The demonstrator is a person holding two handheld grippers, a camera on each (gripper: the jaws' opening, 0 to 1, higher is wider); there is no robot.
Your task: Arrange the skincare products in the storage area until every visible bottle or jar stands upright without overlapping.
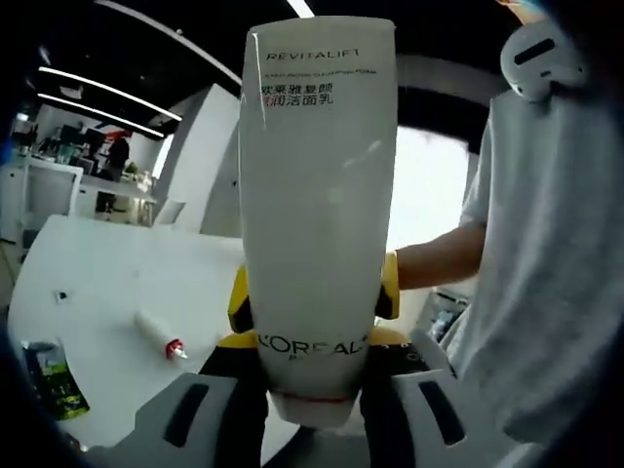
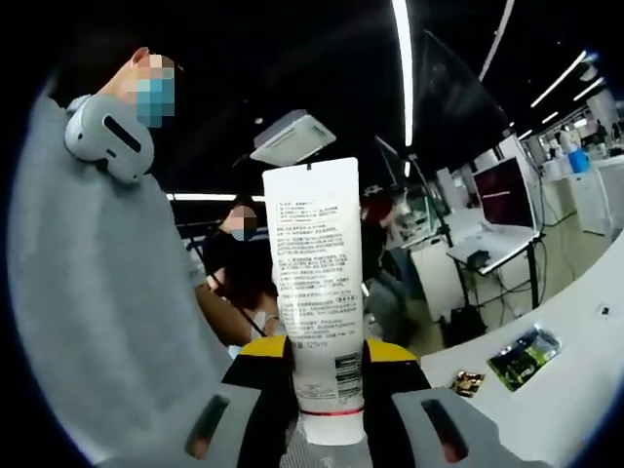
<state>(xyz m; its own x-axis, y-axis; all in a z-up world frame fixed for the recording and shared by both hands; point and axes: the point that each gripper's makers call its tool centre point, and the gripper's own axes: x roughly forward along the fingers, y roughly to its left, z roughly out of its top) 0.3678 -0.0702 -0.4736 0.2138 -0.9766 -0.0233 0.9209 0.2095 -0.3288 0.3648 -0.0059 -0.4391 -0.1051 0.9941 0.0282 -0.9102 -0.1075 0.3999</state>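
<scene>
A white tube (image 1: 317,214), held upright above a white table (image 1: 127,283), is clamped between the left gripper (image 1: 314,390) and right gripper (image 2: 329,409), each closed on its capped end.

1 white tube (image 1: 317,214), 1 small tube (image 1: 158,332), 2 sachets (image 2: 525,357)

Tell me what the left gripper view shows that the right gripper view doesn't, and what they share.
Left gripper view: the branded front of the large white plastic squeeze tube, and a small white red-capped tube lying flat on the white table.
Right gripper view: the large tube's fine-print back with its barcode, seated people behind it, and a dark monitor on a desk.
Both: the same large tube held up with its cap toward the fingers, a green sachet on the table, and the person's grey shirt.
</scene>
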